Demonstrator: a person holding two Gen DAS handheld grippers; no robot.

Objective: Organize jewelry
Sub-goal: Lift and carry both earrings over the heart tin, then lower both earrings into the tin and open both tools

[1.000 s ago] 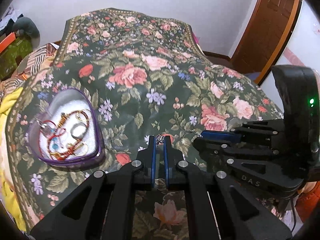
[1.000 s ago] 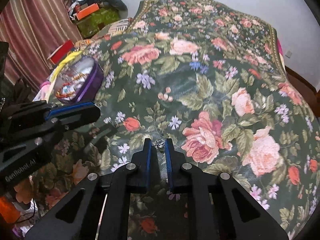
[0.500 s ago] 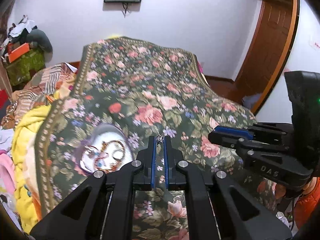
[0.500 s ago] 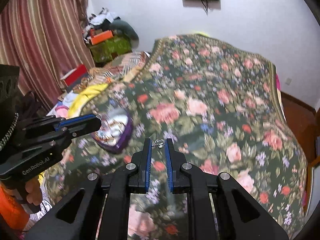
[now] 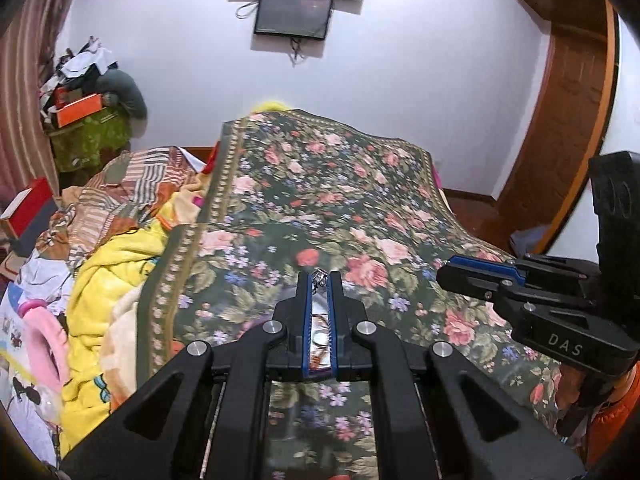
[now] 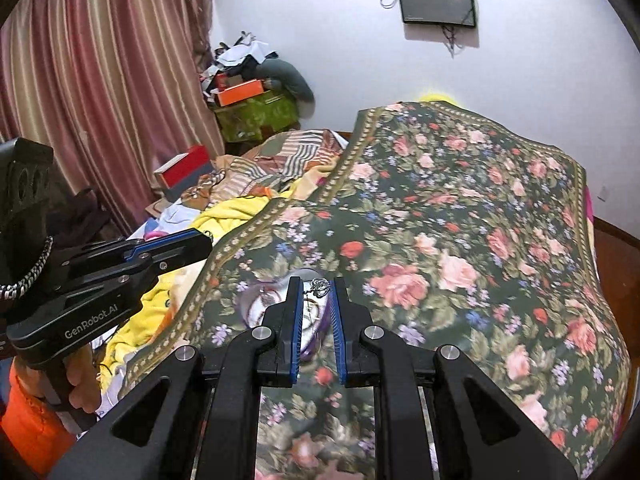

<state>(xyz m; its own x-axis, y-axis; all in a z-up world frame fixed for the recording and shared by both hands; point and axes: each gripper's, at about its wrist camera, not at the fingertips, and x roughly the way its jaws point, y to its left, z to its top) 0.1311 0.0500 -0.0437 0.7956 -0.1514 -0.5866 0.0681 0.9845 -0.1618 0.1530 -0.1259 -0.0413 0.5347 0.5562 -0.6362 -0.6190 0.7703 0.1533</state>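
Observation:
My left gripper is shut on a small silver jewelry piece at its fingertips, high above the floral bedspread. My right gripper also pinches a small silver jewelry piece between its tips. The purple heart-shaped jewelry box lies on the bed right below both grippers; its white inside with bangles shows between the left fingers. The right gripper shows at the right of the left wrist view, and the left gripper at the left of the right wrist view.
Crumpled yellow and striped blankets lie at the bed's left side. A red box and a cluttered green-draped stand are by the curtain. A wooden door is at the right. A screen hangs on the wall.
Both grippers have risen well above the bed, each still holding its silver piece. The jewelry box has gone from the left to directly beneath the fingers.

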